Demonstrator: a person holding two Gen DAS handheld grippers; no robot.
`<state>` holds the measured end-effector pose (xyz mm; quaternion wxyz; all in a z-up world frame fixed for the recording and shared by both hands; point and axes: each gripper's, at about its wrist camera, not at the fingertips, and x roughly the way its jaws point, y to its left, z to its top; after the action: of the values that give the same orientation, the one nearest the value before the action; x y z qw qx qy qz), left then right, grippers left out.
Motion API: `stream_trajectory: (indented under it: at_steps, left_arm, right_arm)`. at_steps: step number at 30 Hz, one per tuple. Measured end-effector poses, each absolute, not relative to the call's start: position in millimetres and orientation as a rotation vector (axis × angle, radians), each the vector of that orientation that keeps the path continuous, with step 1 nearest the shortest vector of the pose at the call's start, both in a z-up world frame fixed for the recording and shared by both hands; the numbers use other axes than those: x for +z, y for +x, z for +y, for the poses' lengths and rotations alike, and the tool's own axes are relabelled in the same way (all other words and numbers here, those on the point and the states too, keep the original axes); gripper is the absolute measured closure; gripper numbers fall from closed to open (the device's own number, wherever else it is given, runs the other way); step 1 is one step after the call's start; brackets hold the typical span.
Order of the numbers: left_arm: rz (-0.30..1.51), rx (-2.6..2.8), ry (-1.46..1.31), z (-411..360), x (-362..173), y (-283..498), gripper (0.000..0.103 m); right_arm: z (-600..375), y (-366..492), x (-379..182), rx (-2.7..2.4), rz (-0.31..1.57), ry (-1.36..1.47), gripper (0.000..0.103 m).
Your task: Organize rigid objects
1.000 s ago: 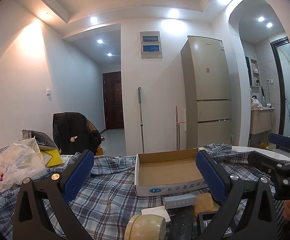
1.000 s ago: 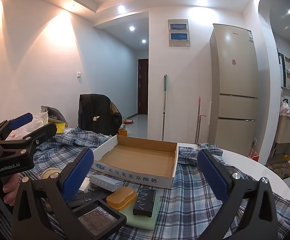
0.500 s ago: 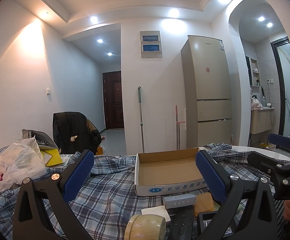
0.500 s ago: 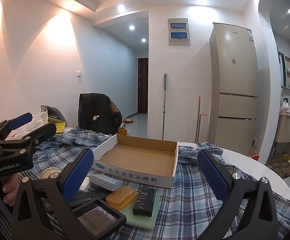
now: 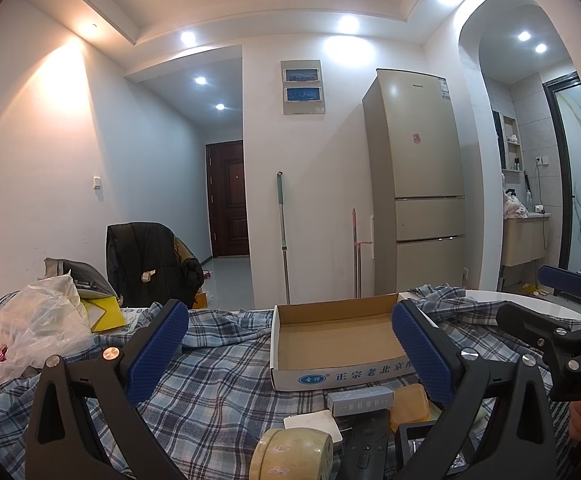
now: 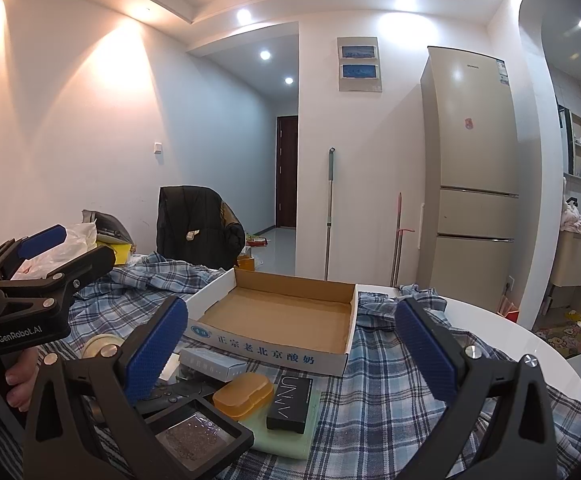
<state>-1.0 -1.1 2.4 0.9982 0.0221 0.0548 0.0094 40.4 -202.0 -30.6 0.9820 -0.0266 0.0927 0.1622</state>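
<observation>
Over at the far left of the table, a clear plastic bag [image 5: 30, 320] sits bunched on the plaid cloth [image 5: 218, 380]. Next comes the left gripper [image 5: 290, 354], its blue pads spread wide with nothing between them, raised above the near edge of the table. Low in its view stands a roll of tape [image 5: 290, 456], with a flat white square [image 5: 312, 426] just behind it and a black remote [image 5: 364, 444] beside that. Toward the middle, a shallow cardboard box [image 6: 278, 316] lies open, nothing visible inside. Against its front wall rests a slim grey carton [image 6: 214, 362]. Nearer the camera sit an orange case [image 6: 242, 395], a black box with white letters [image 6: 290, 402] on a pale green pad [image 6: 290, 438], and a black framed tray [image 6: 198, 436]. Further right, the right gripper [image 6: 292, 352] is likewise spread wide, holding nothing, hovering over these items. Behind the table stands a beige fridge [image 6: 470, 176].
</observation>
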Motion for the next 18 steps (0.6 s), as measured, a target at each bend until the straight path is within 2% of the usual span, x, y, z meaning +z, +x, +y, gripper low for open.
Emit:
stream_trajectory:
  at_steps: [18]
  left_arm:
    - [0.118,0.019,0.039,0.0,0.9,-1.0,0.000]
  right_arm:
    - [-198.0,44.0,-34.0,0.327,0.194,-0.052,0.000]
